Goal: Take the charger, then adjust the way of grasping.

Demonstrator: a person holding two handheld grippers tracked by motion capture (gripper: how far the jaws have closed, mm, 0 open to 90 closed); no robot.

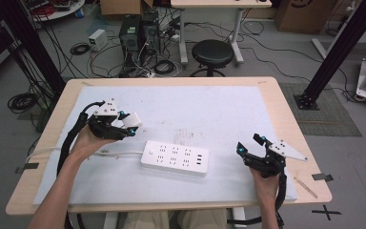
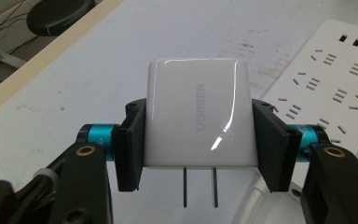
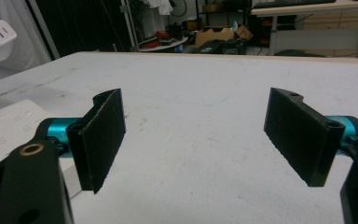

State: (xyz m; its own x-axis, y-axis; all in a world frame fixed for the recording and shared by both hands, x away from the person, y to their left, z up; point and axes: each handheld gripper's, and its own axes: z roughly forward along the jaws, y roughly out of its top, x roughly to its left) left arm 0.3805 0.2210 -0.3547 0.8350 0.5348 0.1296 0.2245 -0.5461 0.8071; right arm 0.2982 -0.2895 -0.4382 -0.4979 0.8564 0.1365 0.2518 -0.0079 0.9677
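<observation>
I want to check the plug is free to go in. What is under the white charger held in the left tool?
Two dark flat prongs stick out bare beneath the white square UGREEN charger, with the white table mat beyond. The left tool covers the charger's two sides.

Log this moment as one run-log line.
left tongs: shut on white charger, prongs free | right tongs: open, empty | power strip: flat on table, between hands

We see the left gripper [image 1: 129, 125] clamped on a white charger [image 1: 132, 119], raised just left of the power strip [image 1: 175, 158] mid-table. Right gripper [image 1: 250, 144] sits near the table's [image 1: 276, 95] right edge, jaws apart, holding nothing.
</observation>
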